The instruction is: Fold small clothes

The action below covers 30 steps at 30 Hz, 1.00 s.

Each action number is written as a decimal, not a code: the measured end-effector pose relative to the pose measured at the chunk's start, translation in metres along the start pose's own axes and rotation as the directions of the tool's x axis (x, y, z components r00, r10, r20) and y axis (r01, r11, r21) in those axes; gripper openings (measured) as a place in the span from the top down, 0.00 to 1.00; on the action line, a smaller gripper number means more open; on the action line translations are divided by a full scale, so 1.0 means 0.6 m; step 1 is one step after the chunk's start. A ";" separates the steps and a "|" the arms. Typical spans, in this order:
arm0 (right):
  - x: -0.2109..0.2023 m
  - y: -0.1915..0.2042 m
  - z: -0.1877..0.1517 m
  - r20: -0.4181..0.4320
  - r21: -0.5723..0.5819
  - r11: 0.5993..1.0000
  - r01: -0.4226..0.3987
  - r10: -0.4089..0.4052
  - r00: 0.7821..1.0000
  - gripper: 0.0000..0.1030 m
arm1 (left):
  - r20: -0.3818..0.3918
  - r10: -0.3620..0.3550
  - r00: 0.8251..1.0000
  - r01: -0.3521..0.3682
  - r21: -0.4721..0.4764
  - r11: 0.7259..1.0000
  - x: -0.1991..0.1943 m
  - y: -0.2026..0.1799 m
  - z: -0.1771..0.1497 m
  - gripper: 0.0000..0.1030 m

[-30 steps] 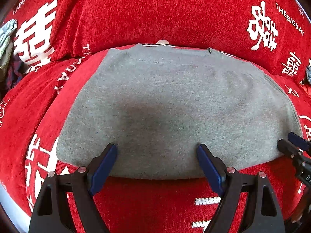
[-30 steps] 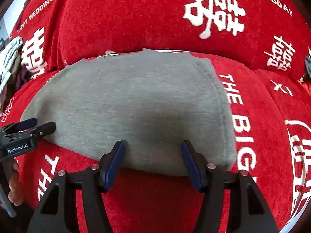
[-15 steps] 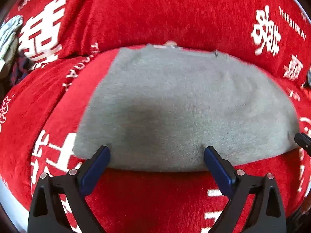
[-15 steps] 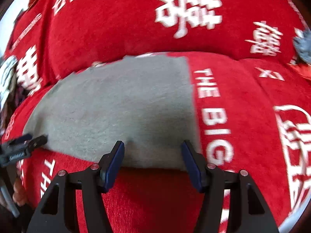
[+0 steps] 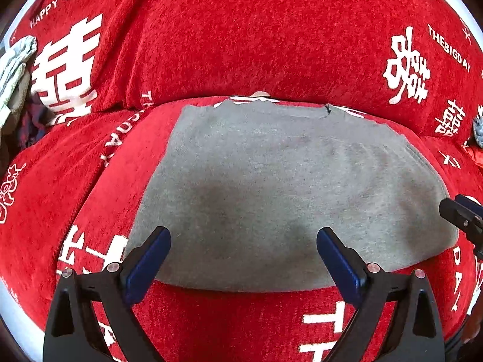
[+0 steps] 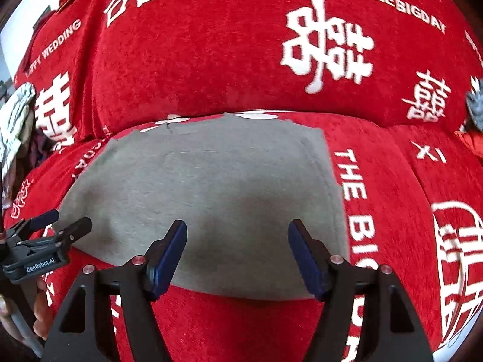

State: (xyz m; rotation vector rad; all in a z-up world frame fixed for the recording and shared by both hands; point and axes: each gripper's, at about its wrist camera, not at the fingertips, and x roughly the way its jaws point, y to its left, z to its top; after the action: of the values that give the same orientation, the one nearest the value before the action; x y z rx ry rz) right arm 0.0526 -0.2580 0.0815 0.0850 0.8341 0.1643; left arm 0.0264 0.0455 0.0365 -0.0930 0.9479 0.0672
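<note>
A grey folded garment (image 5: pixel 280 187) lies flat on the red sofa seat (image 5: pixel 75 187), its far edge against the backrest. My left gripper (image 5: pixel 243 241) hovers over the garment's near edge, jaws wide open with nothing gripped between them. In the right wrist view the same garment (image 6: pixel 211 193) fills the middle. My right gripper (image 6: pixel 238 232) hangs above its near edge, jaws opening, pads clear of the cloth. The left gripper (image 6: pixel 74 217) shows at that view's left edge, held by a hand (image 6: pixel 39 307). The right gripper (image 5: pixel 451 203) peeks in at the left view's right edge.
The sofa backrest (image 5: pixel 256 39) rises just behind the garment, covered in red fabric with white characters. A pale crumpled cloth (image 5: pixel 15 63) sits at the far left over dark fabric. A small grey item (image 6: pixel 475 105) lies at the far right.
Both grippers have lifted away from the garment's near edge, so their fingers sit lower in view. The left jaws have spread wider, the right jaws a little. The garment stays flat.
</note>
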 end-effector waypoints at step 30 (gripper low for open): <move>0.246 0.281 0.166 -0.273 -0.104 0.970 -0.218 0.183 0.944 0.29 | 0.036 -0.500 0.865 0.477 -0.365 0.800 0.092 0.167 -0.020 0.66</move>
State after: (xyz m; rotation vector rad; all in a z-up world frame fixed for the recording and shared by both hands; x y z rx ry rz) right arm 0.2053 -0.0671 0.0641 0.0229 1.0764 0.4309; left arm 0.0392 0.1446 -0.0205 -0.6884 0.9400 -0.2461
